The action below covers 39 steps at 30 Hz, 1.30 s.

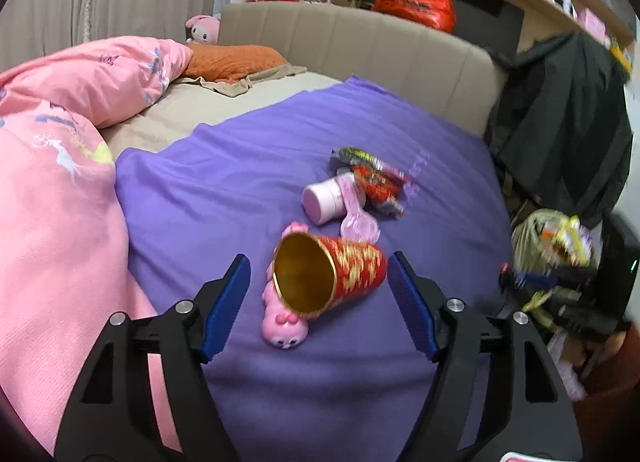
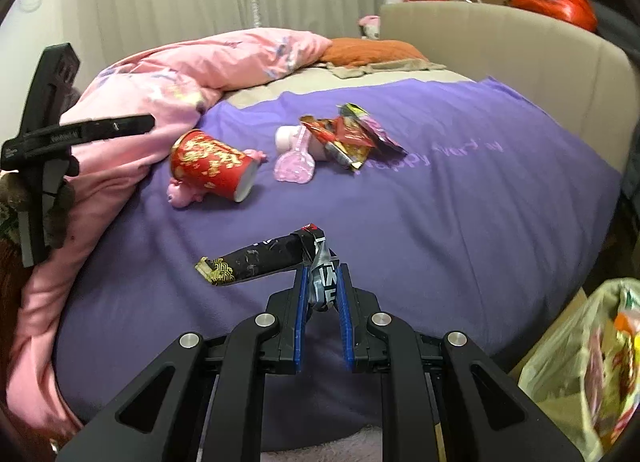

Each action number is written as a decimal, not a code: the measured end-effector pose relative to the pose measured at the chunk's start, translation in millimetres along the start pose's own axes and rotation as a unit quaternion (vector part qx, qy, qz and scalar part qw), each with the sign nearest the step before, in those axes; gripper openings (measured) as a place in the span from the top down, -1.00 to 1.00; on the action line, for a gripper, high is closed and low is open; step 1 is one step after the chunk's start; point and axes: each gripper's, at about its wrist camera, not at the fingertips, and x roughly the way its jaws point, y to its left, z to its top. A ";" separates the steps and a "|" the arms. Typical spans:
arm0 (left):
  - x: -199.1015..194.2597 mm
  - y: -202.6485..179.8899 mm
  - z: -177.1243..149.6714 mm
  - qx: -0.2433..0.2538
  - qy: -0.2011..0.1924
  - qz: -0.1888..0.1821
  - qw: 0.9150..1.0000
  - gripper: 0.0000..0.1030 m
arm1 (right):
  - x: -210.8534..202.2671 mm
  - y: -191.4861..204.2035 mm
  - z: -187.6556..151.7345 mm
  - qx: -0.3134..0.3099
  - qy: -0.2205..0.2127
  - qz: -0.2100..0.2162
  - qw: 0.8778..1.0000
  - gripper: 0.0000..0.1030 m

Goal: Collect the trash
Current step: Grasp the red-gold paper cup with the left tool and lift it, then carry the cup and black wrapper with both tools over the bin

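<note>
A red and gold paper cup lies on its side on the purple sheet, its gold mouth toward me. My left gripper is open, its jaws on either side of the cup, not touching. The cup also shows in the right wrist view. My right gripper is shut on a black wrapper and holds it above the sheet. Red snack wrappers lie farther back; they also show in the right wrist view. A trash bag stands at the bed's right side.
A pink toy lies under the cup. A white jar and a pink plastic piece lie beside the wrappers. A pink duvet covers the left. A beige headboard is behind. Dark clothes hang at right.
</note>
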 end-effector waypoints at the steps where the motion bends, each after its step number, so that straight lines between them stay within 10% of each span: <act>1: 3.4 -3.6 -0.6 0.010 0.007 -0.002 1.000 -0.33 | -0.1 -0.5 1.6 -0.005 0.001 0.003 1.000 0.71; 14: 80.8 33.9 1.5 -0.055 0.051 -0.042 0.996 -0.63 | 2.4 1.6 0.7 -0.023 0.003 0.014 1.000 0.71; 24: 103.2 44.4 0.1 -0.149 0.089 -0.109 0.979 -0.48 | 14.9 11.8 0.1 -0.010 0.012 0.030 0.999 0.71; 30: 88.1 39.8 1.9 -0.165 0.056 -0.100 0.980 -0.32 | 9.1 13.4 -1.7 -0.009 0.010 0.025 1.000 0.70; 39: 30.9 -29.7 21.4 -0.063 -0.031 0.011 0.997 -0.26 | -23.4 -1.1 3.7 -0.003 -0.023 -0.004 1.000 0.71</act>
